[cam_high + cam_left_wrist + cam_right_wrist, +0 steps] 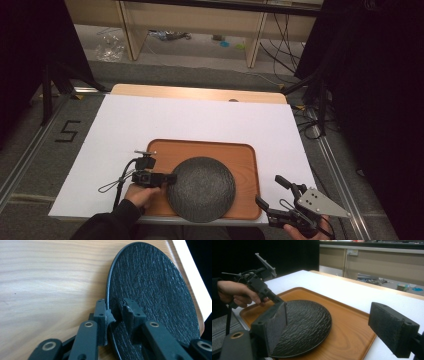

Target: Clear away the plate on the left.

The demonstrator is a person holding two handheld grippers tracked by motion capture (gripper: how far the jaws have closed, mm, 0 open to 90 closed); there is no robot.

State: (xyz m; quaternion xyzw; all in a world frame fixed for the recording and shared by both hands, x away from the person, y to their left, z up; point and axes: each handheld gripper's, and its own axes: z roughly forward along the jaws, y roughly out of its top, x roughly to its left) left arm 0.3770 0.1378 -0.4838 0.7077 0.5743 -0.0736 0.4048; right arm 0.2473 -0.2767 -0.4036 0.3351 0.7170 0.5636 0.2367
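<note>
1. Right now the left gripper [170, 179] straddles the rim of the black plate [202, 189], which lies flat on the wooden tray [210, 148], overhanging its near edge.
2. Its jaws stand slightly apart; the left gripper view shows daylight between pads and rim, so no pinch.
3. Likely a release: next, back off cleanly without dragging the plate.
4. Over at the table's near right corner, the right gripper [269, 191] waits wide open, holding nothing.

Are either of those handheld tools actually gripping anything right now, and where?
The left tool straddles the black plate's rim, with a gap at one jaw, so no firm grip. The right tool is open and holds nothing.
</note>
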